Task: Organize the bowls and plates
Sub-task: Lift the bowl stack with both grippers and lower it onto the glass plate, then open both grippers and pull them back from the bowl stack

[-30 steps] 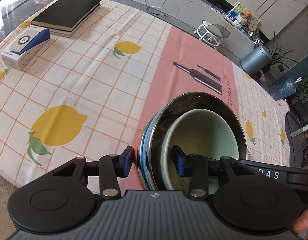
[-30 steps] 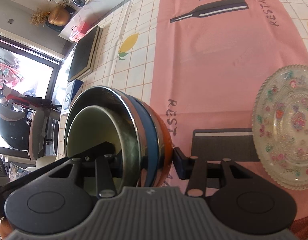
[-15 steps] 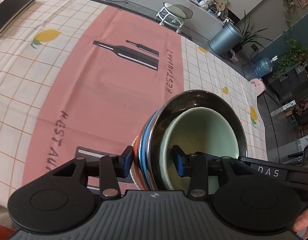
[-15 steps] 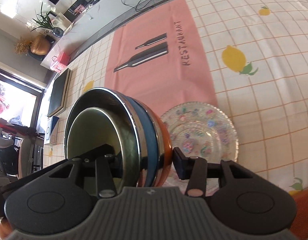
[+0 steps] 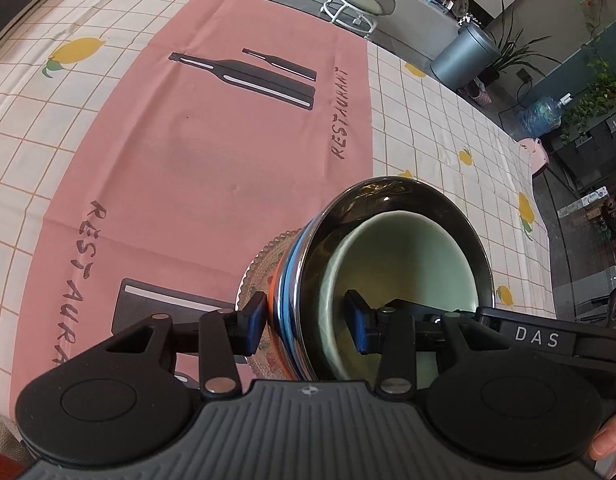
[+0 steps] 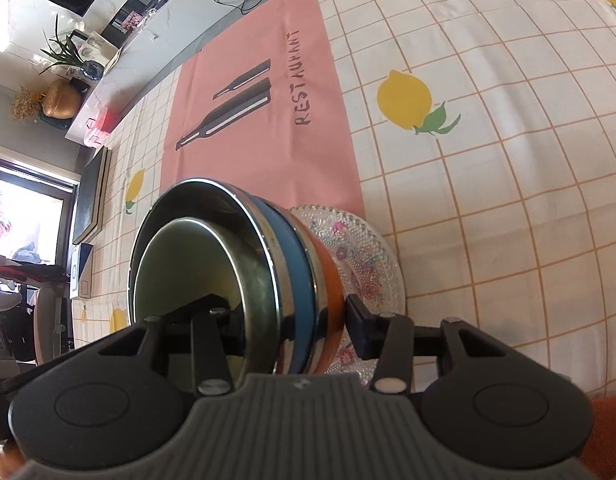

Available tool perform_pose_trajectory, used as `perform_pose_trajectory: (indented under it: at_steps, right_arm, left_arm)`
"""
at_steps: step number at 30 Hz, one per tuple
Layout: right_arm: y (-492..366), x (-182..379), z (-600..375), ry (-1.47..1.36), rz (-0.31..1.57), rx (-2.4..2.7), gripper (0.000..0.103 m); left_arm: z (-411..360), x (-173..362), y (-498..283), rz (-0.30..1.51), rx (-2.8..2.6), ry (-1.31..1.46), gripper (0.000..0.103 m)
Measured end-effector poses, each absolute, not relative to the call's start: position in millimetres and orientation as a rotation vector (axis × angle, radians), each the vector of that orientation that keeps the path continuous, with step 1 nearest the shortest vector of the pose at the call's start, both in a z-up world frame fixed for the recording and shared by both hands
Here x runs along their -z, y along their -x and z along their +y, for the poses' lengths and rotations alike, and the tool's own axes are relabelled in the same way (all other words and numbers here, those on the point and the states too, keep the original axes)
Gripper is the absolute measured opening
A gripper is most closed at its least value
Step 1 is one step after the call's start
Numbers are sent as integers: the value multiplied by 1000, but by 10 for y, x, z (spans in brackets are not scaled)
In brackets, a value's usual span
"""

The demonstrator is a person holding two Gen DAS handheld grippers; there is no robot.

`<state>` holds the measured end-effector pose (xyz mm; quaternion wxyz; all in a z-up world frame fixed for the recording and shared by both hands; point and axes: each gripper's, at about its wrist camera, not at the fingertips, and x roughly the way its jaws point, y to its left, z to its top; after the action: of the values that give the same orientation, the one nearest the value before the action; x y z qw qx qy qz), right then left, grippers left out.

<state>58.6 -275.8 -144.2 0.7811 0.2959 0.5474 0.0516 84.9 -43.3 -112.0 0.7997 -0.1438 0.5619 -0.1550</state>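
A nested stack of bowls (image 5: 388, 248) is held from both sides: a pale green bowl (image 5: 404, 256) inside a steel bowl, over blue and orange bowls. My left gripper (image 5: 305, 326) is shut on the stack's near rim. My right gripper (image 6: 295, 328) is shut on the opposite rim of the stack (image 6: 243, 248). A clear patterned glass plate (image 6: 364, 264) lies on the tablecloth right under the stack; its edge also shows in the left wrist view (image 5: 259, 268). I cannot tell whether the stack touches the plate.
A pink RESTAURANT placemat (image 5: 211, 140) lies on the lemon-print tablecloth (image 6: 488, 140). Dark books (image 6: 92, 196) and a white box (image 6: 81, 272) lie at the table's far end. A stool (image 5: 358, 0) and a bin (image 5: 464, 54) stand beyond the table.
Both grippers have carried the bowl stack across the table and down over the glass plate, which is now just beneath the stack. Both grips are unchanged.
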Motion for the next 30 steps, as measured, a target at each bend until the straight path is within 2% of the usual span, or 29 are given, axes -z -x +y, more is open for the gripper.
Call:
perform_pose_trajectory:
  at_steps: [16, 18, 19, 21, 30]
  right_arm:
    - [-558, 1530, -2776, -661, 1173, -124, 48]
    - [-569, 1526, -2761, -648, 1175, -129, 50]
    - [-571, 1514, -2749, -635, 1172, -129, 57]
    - [-567, 1465, -2716, -580, 1156, -120, 60]
    - [-370, 1067, -2630, -380, 1043, -94, 66]
  left_arm:
    - [-462, 1120, -801, 1148, 336, 263, 45]
    - [-466, 1077, -796, 1114, 339, 245, 54]
    - [-466, 1050, -798, 1097, 338, 237, 57]
    - [-464, 1001, -795, 1073, 330, 221, 63]
    - [-478, 533, -503, 928, 319, 119, 66]
